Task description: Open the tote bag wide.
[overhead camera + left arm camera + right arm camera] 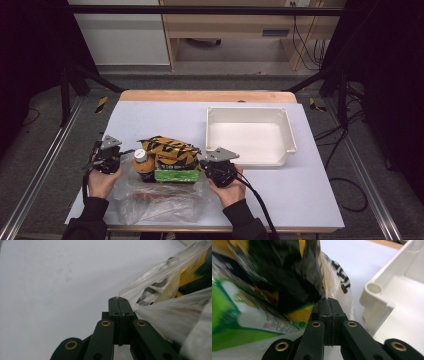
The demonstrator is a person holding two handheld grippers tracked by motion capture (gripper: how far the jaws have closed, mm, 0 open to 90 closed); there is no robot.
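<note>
So from the high view, the clear plastic bag (160,192) lay on the bench (300,190) just left of the white tray (247,136), with its long axis running toward the person and its stuffed end facing away. The left tongs (111,159) sat at the bag's left edge and the right tongs (216,169) at its right edge, so the bag was strung between them; the right one was the nearer to the tray, practically beside its front-left corner. Inside I could make out a bottle (143,165) with an orange label, a yellow-and-black snack pack (167,149) and a green box (175,175), though the jaw tips themselves were too small to read from up there. In the left gripper view the left tongs (121,300) were clenched with a thin sliver of bag film (160,287) pinched at the seam, the bag spreading off to the right. In the right gripper view the right tongs (328,301) were likewise clenched on the film (337,277), packs blurred to the left, the tray (374,293) close by on the right. My guess: whatever comes next turns on that bag-to-tray gap. The bag's near end looked crumpled and hard to read.
</note>
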